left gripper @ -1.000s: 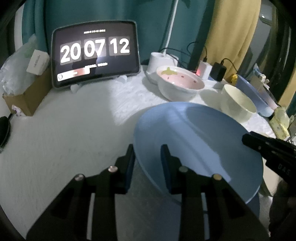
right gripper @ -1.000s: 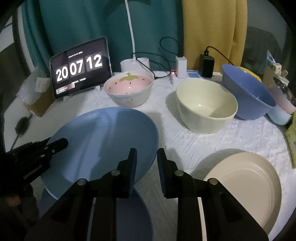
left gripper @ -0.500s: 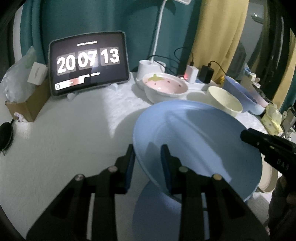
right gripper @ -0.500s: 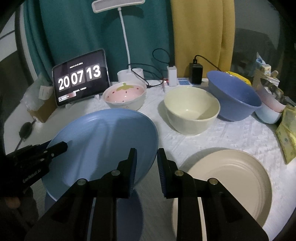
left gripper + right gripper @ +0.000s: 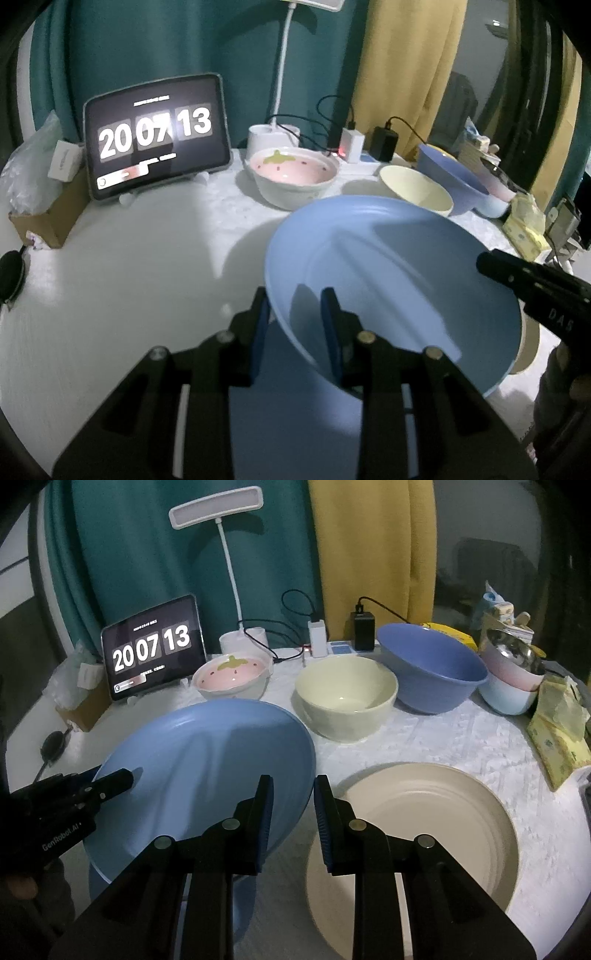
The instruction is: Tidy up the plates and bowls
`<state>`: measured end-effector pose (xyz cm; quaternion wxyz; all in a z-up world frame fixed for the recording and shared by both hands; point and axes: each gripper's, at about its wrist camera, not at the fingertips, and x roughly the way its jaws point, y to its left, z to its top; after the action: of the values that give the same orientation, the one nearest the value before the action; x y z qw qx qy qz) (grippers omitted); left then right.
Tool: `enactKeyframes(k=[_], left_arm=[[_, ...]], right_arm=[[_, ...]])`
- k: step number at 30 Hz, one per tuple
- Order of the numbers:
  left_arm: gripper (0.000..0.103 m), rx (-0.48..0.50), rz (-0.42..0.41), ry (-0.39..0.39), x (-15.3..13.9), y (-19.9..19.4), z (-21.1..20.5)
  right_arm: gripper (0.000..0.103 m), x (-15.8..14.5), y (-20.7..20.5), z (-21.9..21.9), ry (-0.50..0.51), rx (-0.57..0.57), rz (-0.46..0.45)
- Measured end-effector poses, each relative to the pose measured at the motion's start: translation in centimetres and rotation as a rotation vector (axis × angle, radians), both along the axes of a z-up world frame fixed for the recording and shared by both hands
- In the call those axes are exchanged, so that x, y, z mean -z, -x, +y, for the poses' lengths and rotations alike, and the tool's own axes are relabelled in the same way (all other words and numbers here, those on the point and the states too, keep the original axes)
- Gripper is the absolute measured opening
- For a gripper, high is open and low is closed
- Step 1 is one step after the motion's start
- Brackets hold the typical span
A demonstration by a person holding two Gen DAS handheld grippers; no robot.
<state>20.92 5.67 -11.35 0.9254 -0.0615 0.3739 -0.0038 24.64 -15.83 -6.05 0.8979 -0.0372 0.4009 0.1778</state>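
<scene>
The blue plate (image 5: 207, 775) was held clear of the worktop (image 5: 129, 266), tilted, its opposite rims pinched in the jaws of the left gripper (image 5: 295, 325) and the right gripper (image 5: 293, 812). Just rightward, the cream plate (image 5: 436, 834) was seen lying flat, nearer the right hand. Farther back, the bowls were lined up.

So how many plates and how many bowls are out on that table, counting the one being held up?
Plates: 3 (held blue plate, second blue plate beneath it, cream plate)
Bowls: 6 (strawberry bowl, cream bowl, blue bowl, and a stack of pale blue bowl, pink bowl, metal bowl)
Total: 9
</scene>
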Motion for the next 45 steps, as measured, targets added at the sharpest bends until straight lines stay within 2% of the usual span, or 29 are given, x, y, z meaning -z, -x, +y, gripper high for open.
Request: enactKeyframes(k=[21,45], left_arm=[[0.029,0.063,0.001,-0.047,-0.5,0.8,-5.2],[0.031,0.164,0.019,-0.103,-0.7,-0.3,-12.9]], right_arm=[[0.025,-0.8,1.9,-5.4,-0.039,0.058,-0.023],[0.025,-0.6,2.4,-13.2,-0.074,0.153,-0.036]])
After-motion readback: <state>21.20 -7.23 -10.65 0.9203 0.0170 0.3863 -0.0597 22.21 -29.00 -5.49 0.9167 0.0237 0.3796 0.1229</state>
